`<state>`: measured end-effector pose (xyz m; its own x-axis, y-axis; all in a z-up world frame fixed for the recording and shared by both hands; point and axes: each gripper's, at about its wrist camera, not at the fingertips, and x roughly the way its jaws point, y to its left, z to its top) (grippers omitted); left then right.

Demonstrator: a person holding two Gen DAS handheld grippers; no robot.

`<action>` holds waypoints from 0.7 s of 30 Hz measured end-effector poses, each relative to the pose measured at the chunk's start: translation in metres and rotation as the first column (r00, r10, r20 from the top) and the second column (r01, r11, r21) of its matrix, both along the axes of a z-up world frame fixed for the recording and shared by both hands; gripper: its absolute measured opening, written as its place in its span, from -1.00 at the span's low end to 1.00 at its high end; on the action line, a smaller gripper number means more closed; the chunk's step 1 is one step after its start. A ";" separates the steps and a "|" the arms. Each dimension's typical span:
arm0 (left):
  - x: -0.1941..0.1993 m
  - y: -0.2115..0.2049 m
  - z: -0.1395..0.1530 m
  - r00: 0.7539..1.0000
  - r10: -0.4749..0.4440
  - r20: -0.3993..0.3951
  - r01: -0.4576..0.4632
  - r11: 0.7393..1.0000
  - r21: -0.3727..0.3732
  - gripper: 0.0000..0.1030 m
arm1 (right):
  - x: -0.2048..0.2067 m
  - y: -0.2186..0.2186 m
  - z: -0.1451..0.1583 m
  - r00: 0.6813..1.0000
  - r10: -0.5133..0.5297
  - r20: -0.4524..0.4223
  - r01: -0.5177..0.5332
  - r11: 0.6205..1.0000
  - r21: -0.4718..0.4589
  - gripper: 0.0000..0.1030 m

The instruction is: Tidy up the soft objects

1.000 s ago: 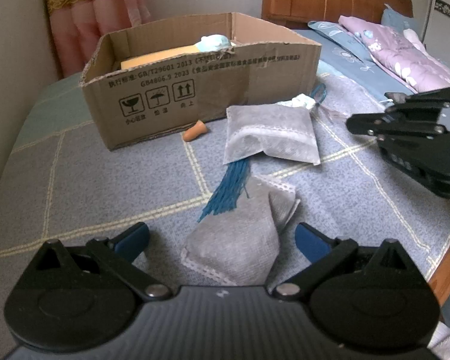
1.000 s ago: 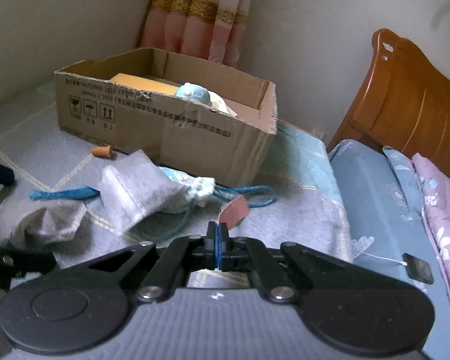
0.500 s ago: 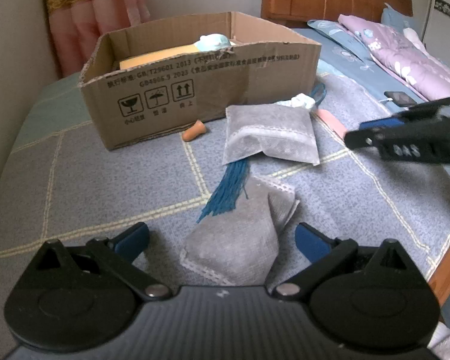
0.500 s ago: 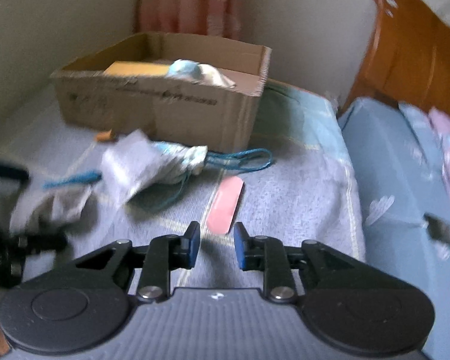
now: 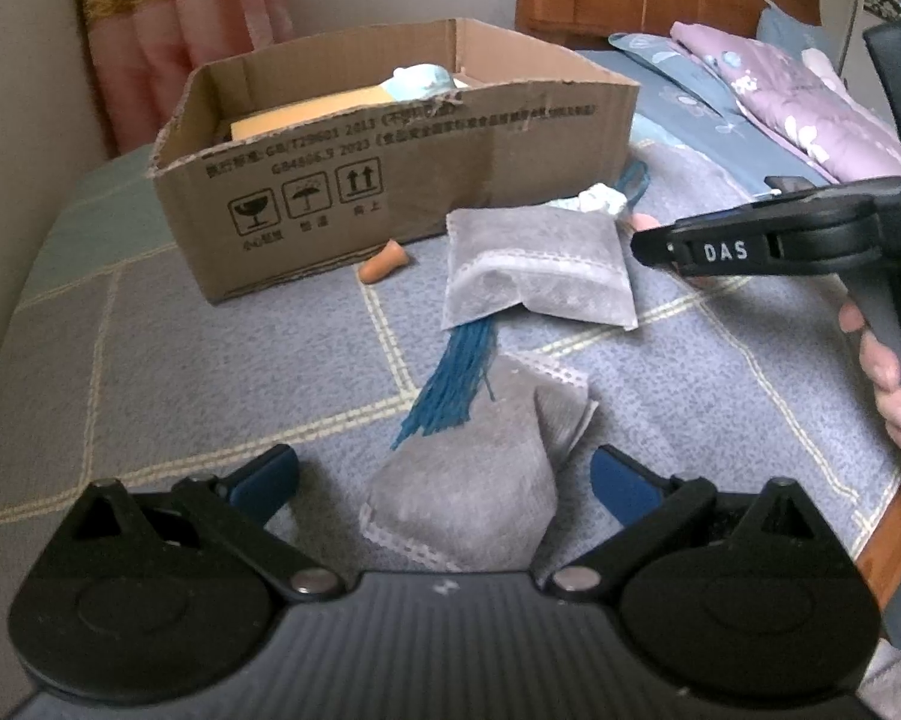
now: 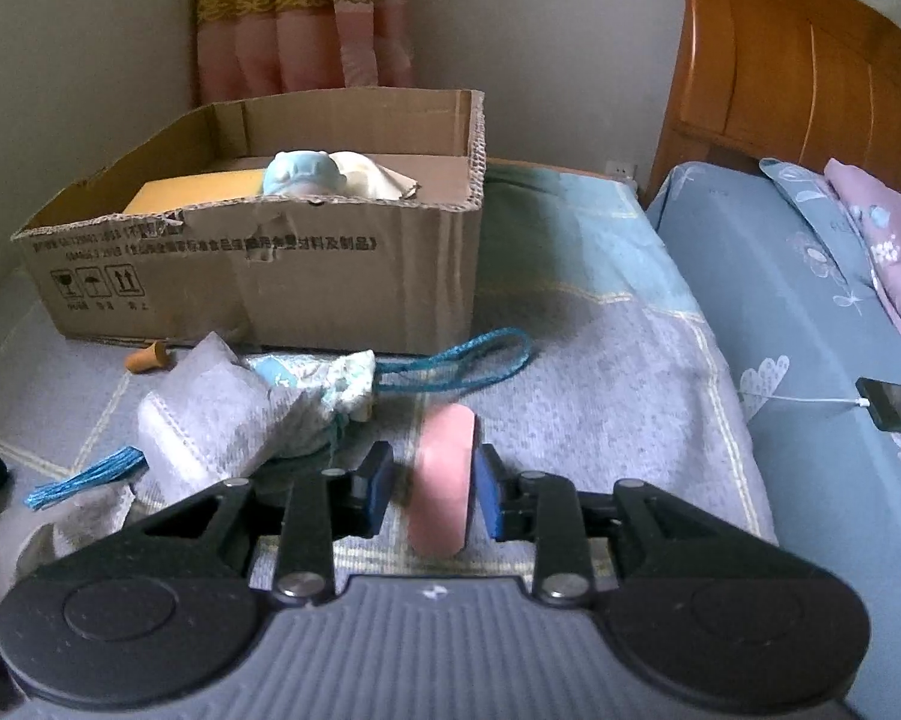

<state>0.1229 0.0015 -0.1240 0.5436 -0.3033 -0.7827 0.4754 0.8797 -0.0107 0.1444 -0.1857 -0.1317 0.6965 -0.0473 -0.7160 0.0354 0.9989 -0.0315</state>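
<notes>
My left gripper stands wide open on either side of a grey fabric pouch on the bed cover. A blue tassel runs from it under a second grey pouch. My right gripper hangs low over the bed with its jaws opening. A pink oblong pad lies between its fingers, with a gap on the left side. In the left wrist view its fingers reach in from the right. An open cardboard box behind holds a yellow sponge and a pale blue soft toy.
A small orange cone lies in front of the box. A patterned drawstring bag with a blue cord sits by the second pouch. Pillows and a phone on its cable are at the right. The wooden bed edge is near right.
My right gripper has gone from shut to partly open, rolled upright, and shifted so the pink pad now lies between its fingers. The left gripper has not moved.
</notes>
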 end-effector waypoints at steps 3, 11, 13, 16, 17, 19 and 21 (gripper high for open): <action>0.000 0.000 0.000 1.000 -0.002 0.001 0.002 1.000 0.000 0.99 | 0.001 0.000 0.000 1.000 -0.006 0.002 0.006 1.000 0.002 -0.36; 0.000 -0.001 0.000 1.000 -0.002 0.001 0.002 1.000 0.000 0.99 | -0.003 0.004 -0.001 1.000 -0.009 0.014 0.010 1.000 -0.030 -0.59; 0.001 -0.001 0.000 1.000 -0.005 0.002 0.005 1.000 -0.001 0.99 | -0.003 0.004 -0.001 1.000 -0.008 0.013 0.009 0.999 -0.035 -0.59; 0.001 -0.002 0.000 1.000 -0.008 0.003 0.008 1.000 -0.001 0.99 | -0.005 0.003 0.002 1.000 -0.002 0.010 0.002 0.999 -0.035 -0.59; 0.001 -0.002 0.000 1.000 -0.010 0.003 0.010 1.000 -0.001 0.99 | -0.006 0.003 0.004 1.000 0.003 0.011 -0.003 0.999 -0.037 -0.59; 0.001 -0.002 0.000 1.000 -0.010 0.003 0.010 1.000 -0.001 0.99 | -0.009 0.002 0.008 1.000 0.022 0.008 -0.022 0.999 -0.038 -0.59; 0.002 -0.002 0.000 1.000 -0.016 0.004 0.016 1.000 -0.002 0.99 | -0.012 0.000 0.012 0.999 0.038 0.005 -0.038 0.999 -0.032 -0.59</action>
